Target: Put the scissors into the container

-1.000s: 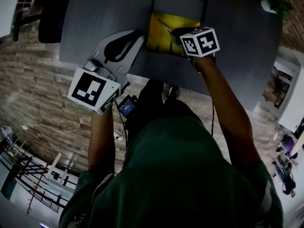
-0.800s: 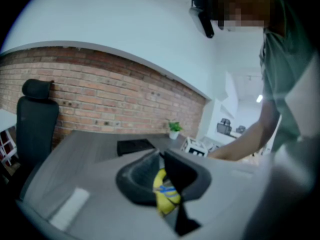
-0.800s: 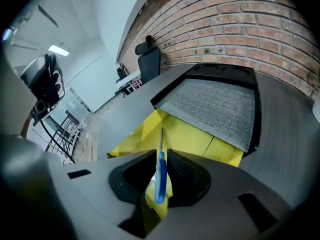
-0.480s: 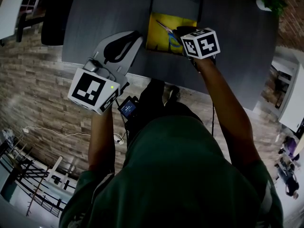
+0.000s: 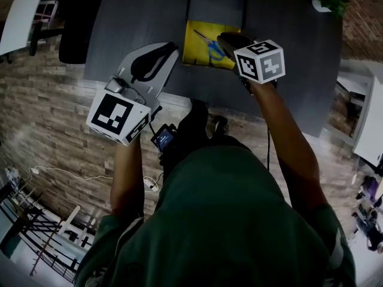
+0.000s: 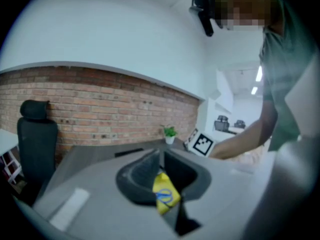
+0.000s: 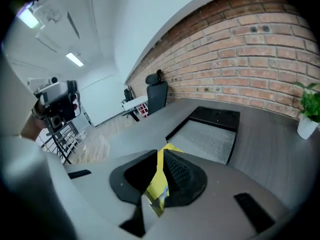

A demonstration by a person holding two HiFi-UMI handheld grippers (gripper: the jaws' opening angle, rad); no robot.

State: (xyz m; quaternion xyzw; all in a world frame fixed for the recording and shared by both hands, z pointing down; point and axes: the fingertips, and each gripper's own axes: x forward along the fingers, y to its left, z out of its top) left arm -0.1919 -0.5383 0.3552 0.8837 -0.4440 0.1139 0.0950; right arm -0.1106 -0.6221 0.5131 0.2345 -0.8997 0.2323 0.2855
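Head view: scissors (image 5: 213,45) on yellow pad (image 5: 197,54)

scissors (image 5: 209,45) on mat (image 5: 194,51) | tray (image 5: 216,8) behind mat | both on table (image 5: 137,11)

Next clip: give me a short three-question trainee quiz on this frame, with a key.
1. True or false: the scissors lie inside the dark tray.
2. Which tongs are nearer the scissors? A. left tongs B. right tongs
3. Fill in: the scissors' handles are ____.
Key: 1 false, they lie on the yellow sheet, outside the dark tray; 2 B; 3 blue.
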